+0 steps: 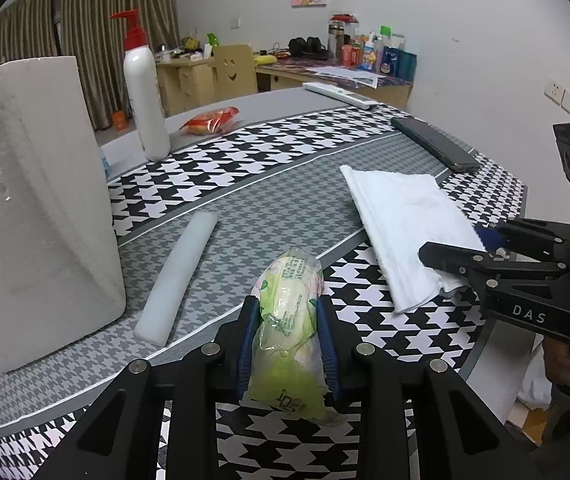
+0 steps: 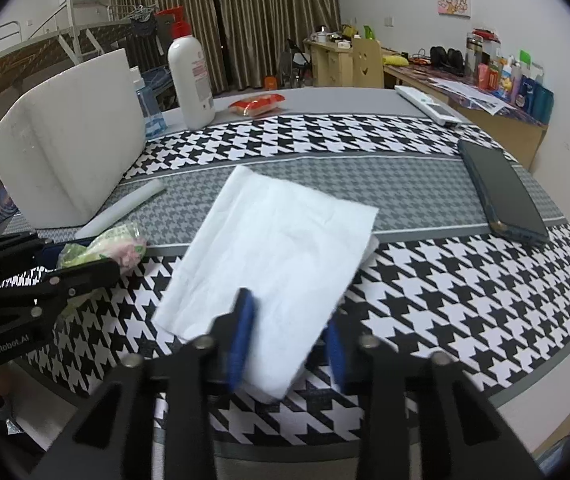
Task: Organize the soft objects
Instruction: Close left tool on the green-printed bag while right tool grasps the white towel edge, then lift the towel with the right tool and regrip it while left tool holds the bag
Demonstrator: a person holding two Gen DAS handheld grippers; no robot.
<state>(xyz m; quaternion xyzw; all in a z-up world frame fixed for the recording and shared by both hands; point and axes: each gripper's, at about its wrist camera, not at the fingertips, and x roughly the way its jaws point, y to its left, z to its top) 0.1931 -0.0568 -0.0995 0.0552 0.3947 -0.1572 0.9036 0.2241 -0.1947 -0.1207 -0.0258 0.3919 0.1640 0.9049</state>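
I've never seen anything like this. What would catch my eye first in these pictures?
Probably the bold black-and-white houndstooth tablecloth under everything. Next, the left gripper squeezing a crinkly green plastic tissue pack near the table's front edge, while the right gripper straddles the near corner of a folded white cloth. A tall white foam block stands at the left.

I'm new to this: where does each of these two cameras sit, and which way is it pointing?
Left wrist view: sits on the left gripper, looking forward and down over the table; its fingers squeeze a green tissue pack, and the right gripper shows at the right edge, with part of a hand under it.
Right wrist view: sits on the right gripper, facing the same way; its blurred fingers straddle the white cloth, grip unclear.
Both share the foam block, foam stick, pump bottle and phone.
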